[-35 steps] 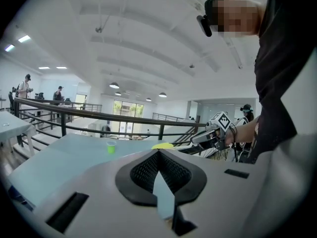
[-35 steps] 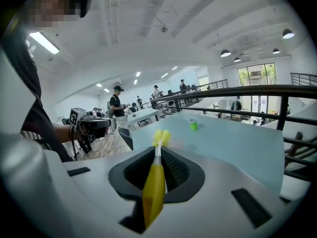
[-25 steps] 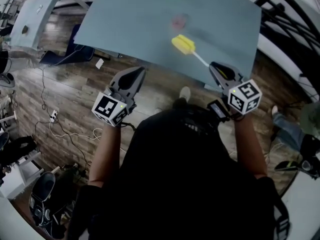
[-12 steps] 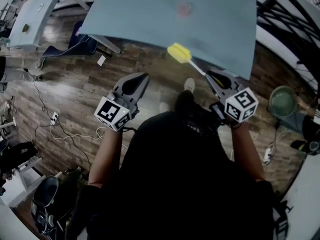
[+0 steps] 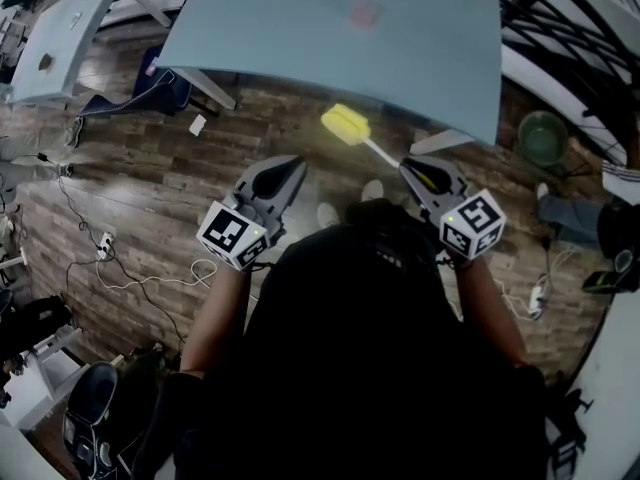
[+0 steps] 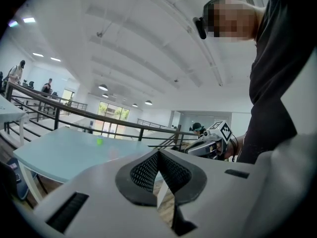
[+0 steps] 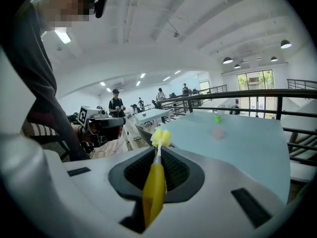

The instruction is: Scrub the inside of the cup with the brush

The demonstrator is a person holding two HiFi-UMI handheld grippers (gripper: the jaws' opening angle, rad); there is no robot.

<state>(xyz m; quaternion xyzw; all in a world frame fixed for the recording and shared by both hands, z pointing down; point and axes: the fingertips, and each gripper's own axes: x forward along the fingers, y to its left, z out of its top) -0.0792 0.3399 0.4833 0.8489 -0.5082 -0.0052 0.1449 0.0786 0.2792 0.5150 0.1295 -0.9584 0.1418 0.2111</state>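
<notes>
The right tongs [image 5: 415, 170] pinch the brush [image 5: 347, 125] by its yellow handle. In this way the thin stem and the sponge head stick out in front, free to go into a cup. The left tongs [image 5: 288, 171] are pressed together and nothing is between them. I judge that this hand is kept free to steady the cup when the scrubbing begins.

Both tongs hang over the wooden floor [image 5: 150, 168], close to the person's body and not yet over the worktop [image 5: 280, 38]. The cup [image 5: 364, 13], only a pale pink blur here, stands on the far part of the worktop, well apart from the brush. A small green thing [image 7: 217, 118] stands near it, farther away; I cannot tell what it is.

The scrubbing is not yet begun. The person must first come to the worktop, and the brush head already leads in that direction.
</notes>
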